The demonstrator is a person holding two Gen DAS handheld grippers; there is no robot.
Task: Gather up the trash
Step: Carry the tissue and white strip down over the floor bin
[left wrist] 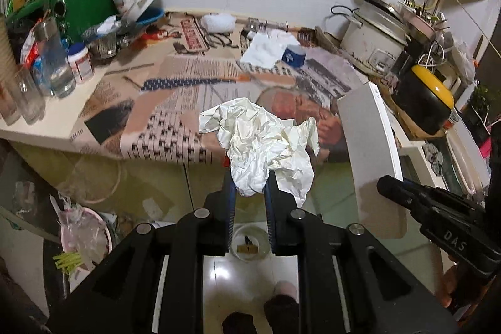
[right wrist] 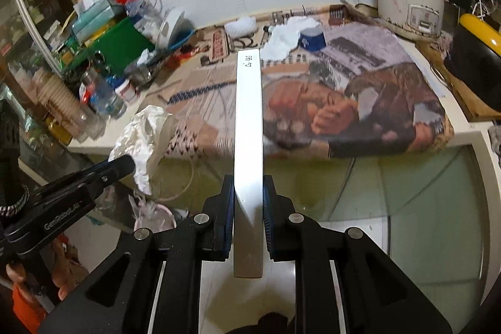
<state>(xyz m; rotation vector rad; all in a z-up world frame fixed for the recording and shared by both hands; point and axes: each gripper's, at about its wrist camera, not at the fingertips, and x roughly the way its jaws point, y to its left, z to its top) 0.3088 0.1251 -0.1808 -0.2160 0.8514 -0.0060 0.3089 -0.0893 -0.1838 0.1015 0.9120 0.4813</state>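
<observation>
My left gripper (left wrist: 249, 182) is shut on a crumpled white wrapper (left wrist: 261, 140), which hangs in the air just off the front edge of the newspaper-covered table (left wrist: 175, 102). The same wrapper (right wrist: 141, 140) and the left gripper (right wrist: 125, 166) appear at the left of the right wrist view. My right gripper (right wrist: 249, 187) is shut on a flat white box (right wrist: 249, 127), held edge-on and pointing toward the table. That box (left wrist: 369, 152) shows as a broad white panel at the right of the left wrist view, with the right gripper (left wrist: 385, 185) below it.
More white crumpled paper (left wrist: 266, 47) and a blue cup (left wrist: 293, 55) lie at the table's back. Bottles and a green bin (left wrist: 81, 2) crowd the left. A rice cooker (left wrist: 372, 36) stands at the right. A pink lined bin (left wrist: 84, 230) sits on the floor at lower left.
</observation>
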